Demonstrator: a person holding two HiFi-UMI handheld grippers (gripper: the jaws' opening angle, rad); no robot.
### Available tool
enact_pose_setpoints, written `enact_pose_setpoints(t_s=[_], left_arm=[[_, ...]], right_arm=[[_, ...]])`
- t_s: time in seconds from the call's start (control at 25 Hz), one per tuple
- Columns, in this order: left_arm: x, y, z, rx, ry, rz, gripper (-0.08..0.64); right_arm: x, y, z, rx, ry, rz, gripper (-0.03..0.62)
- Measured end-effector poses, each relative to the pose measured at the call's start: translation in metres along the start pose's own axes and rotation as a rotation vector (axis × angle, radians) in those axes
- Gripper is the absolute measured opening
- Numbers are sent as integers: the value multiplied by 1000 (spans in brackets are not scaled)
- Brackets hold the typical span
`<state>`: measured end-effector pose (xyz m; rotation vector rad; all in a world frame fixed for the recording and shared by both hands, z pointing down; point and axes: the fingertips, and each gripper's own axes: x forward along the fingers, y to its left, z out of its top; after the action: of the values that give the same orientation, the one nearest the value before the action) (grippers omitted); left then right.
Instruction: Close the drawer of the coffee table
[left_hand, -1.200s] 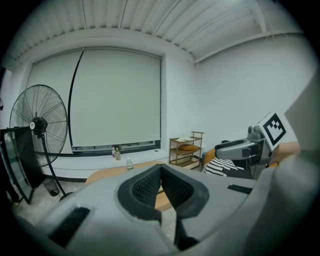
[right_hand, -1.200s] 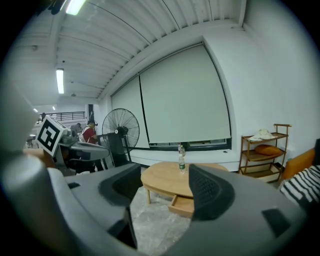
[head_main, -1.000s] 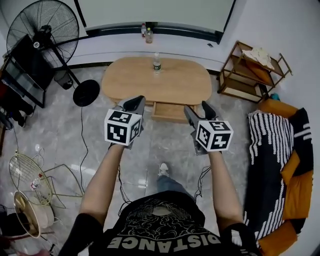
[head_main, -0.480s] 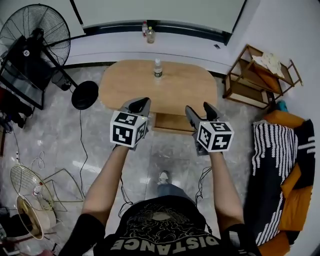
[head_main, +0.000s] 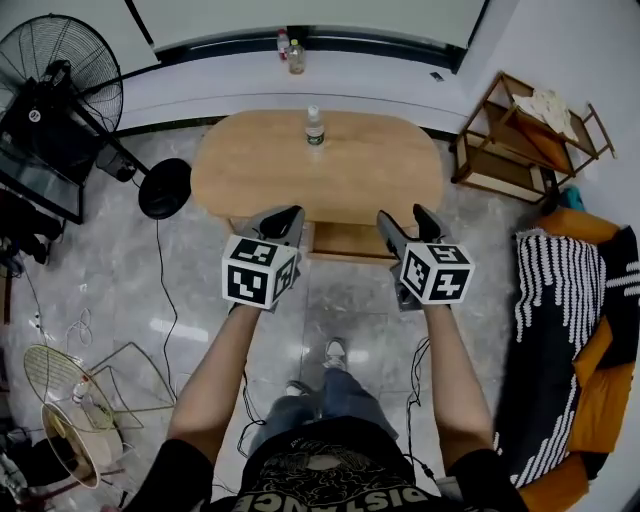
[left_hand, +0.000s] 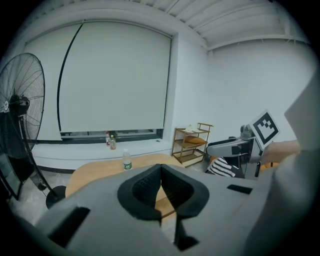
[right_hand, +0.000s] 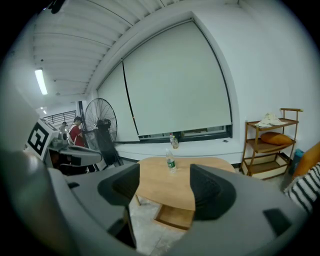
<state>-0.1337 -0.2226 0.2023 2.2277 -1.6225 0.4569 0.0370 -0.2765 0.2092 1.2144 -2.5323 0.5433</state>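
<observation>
The oval wooden coffee table (head_main: 360, 175) stands ahead of me, its drawer (head_main: 345, 241) pulled out at the front edge. My left gripper (head_main: 283, 215) hovers over the floor just left of the drawer, its pads touching and nothing between them (left_hand: 160, 168). My right gripper (head_main: 407, 218) hangs at the drawer's right corner, open and empty (right_hand: 165, 184). In the right gripper view the open drawer (right_hand: 176, 216) shows below and between the jaws. Neither gripper touches the drawer.
A small water bottle (head_main: 314, 127) stands on the tabletop's far side. A standing fan (head_main: 60, 90) with a round base (head_main: 165, 188) is at the left. At the right are a wooden shelf (head_main: 520, 140) and a sofa with a striped blanket (head_main: 560, 320). My feet (head_main: 335, 352) are below the drawer.
Both grippers have moved forward and lower towards the table's front edge. The table and drawer now sit closer to me. Jaw positions look unchanged.
</observation>
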Motion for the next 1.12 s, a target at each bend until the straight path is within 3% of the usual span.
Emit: enact_pose_setpoints(t_s=[0.44,0.8,1.12], left_arm=[[25,28,-66,-20,-39,-29,6],[56,26,-139,17,-63,-70,6],[85,13,-197,36,-84,-93,6]], right_arm=[[31,-8,-70,42,-32,-40,308],[57,-8,-167,124,-69,-46,327],[80,-26,-245,292,-142,-39,342]])
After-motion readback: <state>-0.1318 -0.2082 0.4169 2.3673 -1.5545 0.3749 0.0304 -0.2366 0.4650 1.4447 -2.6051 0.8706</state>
